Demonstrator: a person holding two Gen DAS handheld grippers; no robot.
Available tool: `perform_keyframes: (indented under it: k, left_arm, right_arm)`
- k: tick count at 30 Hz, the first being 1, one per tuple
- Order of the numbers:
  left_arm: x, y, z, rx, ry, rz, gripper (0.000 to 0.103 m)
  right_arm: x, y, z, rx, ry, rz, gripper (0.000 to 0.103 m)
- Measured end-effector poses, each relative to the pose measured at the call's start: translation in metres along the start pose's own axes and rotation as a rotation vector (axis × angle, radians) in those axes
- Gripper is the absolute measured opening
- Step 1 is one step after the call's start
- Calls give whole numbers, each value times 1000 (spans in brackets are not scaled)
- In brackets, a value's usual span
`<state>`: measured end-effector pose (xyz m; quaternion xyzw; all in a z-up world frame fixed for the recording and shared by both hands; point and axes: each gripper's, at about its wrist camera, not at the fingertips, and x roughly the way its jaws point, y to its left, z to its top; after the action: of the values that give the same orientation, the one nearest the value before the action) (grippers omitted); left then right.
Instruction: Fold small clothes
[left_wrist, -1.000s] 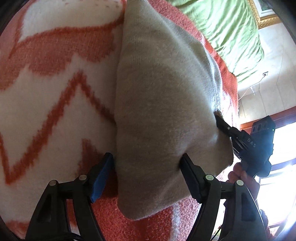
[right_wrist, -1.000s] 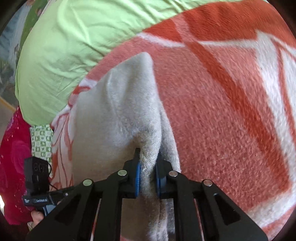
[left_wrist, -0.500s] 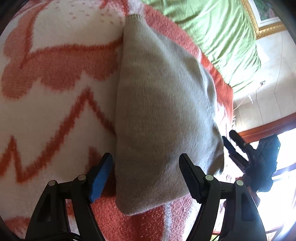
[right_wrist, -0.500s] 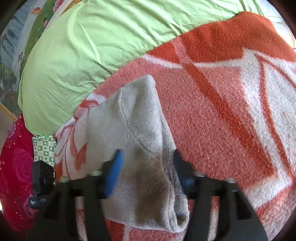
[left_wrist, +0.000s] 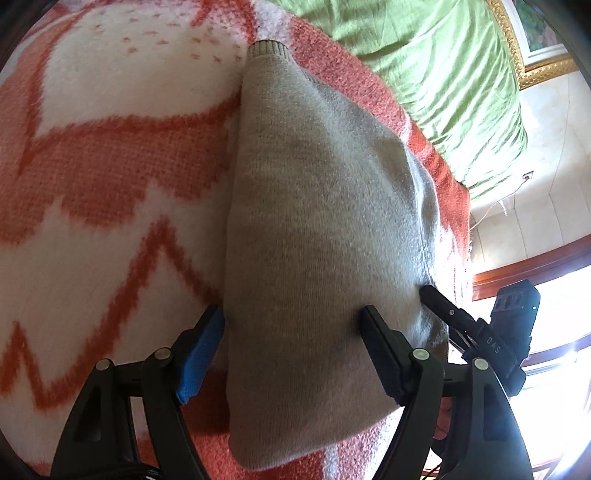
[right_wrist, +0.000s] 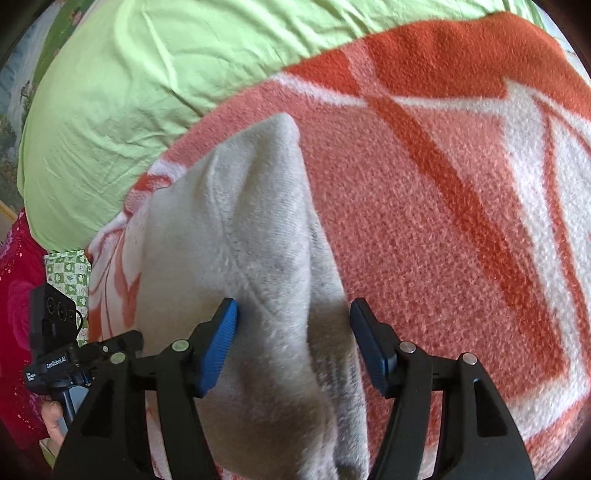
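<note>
1. The beige knitted garment (left_wrist: 317, 236) lies folded flat on the orange-and-white blanket (left_wrist: 110, 155) that covers the bed. Its ribbed cuff end points away from me, toward the green sheet (left_wrist: 436, 66).

2. My left hand-held gripper (left_wrist: 293, 332) stands wide open over the near part of the garment. Its jaws have just been opening a little further. The blue pad sits at the garment's left edge and the black finger stands over the cloth nearer its right edge; neither pinches the fabric, so nothing is held.

3. My right hand-held gripper (right_wrist: 293, 325) is also open. Its jaws have just been opening. The garment's fleecy fold (right_wrist: 243, 236) lies between the two fingers, slack; the pads appear to stand clear of it, though the left pad is close enough that I cannot rule out light contact.

4. From the left wrist view, the right hand-held gripper shows at the garment's right edge, its finger tip just beside the cloth.

5. From the right wrist view, the left hand-held gripper shows at the lower left, beside the garment's far edge, with part of my hand (right_wrist: 51, 417) on its grip.

6. The green sheet borders the blanket at the far side. A red patterned cloth (right_wrist: 18, 295) and a small green checked item (right_wrist: 68, 273) lie at the left margin.
</note>
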<state>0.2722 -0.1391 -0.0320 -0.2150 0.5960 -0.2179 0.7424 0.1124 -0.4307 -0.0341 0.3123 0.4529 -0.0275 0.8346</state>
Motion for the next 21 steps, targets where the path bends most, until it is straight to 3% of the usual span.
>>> perform_keyframes:
  k: [15, 18, 21]
  left_arm:
    - [45, 11, 21, -78, 32, -33, 94]
    - [46, 9, 22, -67, 28, -27, 94]
    - [48, 0, 22, -34, 23, -30, 85]
  right_arm:
    - [26, -11, 22, -22, 66, 86, 67]
    - [30, -14, 24, -24, 76, 112, 67]
    - [33, -16, 26, -25, 81, 131, 68]
